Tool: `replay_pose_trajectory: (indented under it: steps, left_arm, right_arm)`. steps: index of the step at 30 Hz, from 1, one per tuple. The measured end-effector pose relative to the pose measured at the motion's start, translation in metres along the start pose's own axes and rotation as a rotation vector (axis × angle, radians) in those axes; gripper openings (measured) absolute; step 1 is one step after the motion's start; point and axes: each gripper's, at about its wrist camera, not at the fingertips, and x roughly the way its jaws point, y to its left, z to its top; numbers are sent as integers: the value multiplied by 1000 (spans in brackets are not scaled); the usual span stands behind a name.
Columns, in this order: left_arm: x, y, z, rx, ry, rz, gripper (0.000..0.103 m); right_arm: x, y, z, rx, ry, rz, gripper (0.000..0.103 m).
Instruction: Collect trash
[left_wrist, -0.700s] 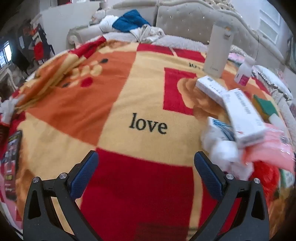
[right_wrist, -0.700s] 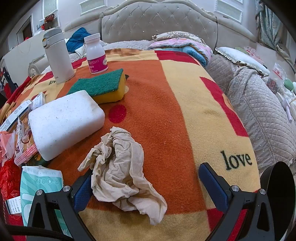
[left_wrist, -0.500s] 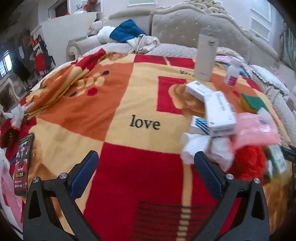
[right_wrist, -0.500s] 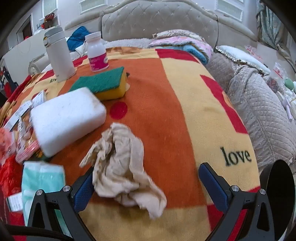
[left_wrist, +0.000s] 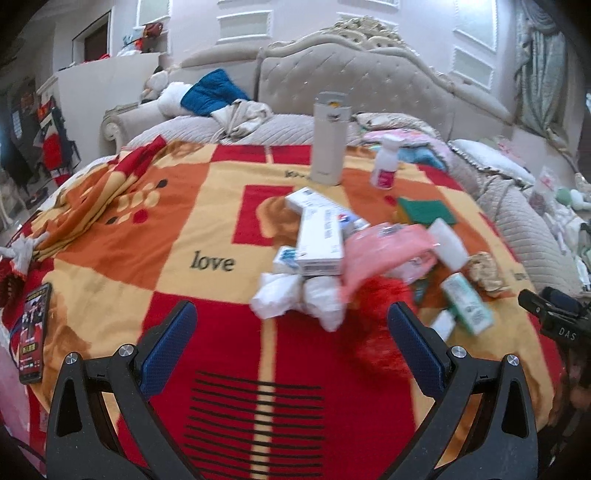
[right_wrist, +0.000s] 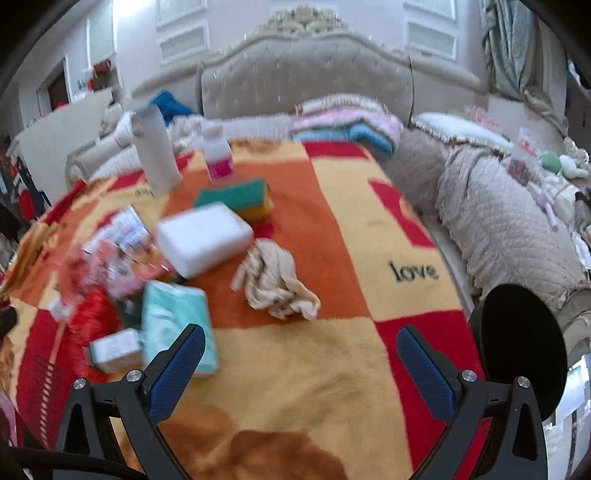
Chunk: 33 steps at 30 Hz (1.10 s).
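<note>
Both claws stand wide apart with nothing between the pads. My right claw (right_wrist: 301, 354) hangs over the blanket (right_wrist: 332, 229), the crumpled cloth (right_wrist: 277, 286) just beyond it; my left claw (left_wrist: 291, 334) faces the white wad (left_wrist: 295, 295) at the near edge of the pile, with boxes (left_wrist: 319, 236) and a red bag (left_wrist: 380, 295) behind. I'd come down straight over one soft piece and close on its bulk. Right view is blurred, so the wrappers far left are only probably trash. Both claws pitch steeply down at the bed.
</note>
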Motion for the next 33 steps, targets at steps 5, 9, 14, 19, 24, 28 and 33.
replay_pose_trajectory:
  steps: [5,9,14,19,24,28,33]
  left_arm:
    - [-9,-16,4,15,-31,-16,102]
    - [-13,-23,5,22,-42,-26,103]
    - [-14,-25,4,16,-54,-27,103]
    - [-15,-25,3,8,-58,-26,103]
    - [-15,-27,1,3,-58,-24,103]
    - [-14,-23,5,4,-56,-24,102]
    - [-14,-25,5,0,-59,-21,103]
  right_arm:
    - [-21,15,7,-21,-68,2,103]
    - [-37,26,6,-45,-119,-9,103]
    - [-45,34,6,-60,-150,5,103]
    - [-49,39,7,-58,-164,31,103]
    - [-52,43,8,-65,-174,37,103]
    - [-53,45,10,-68,-175,44,103]
    - [-53,46,12,-66,-172,50,103]
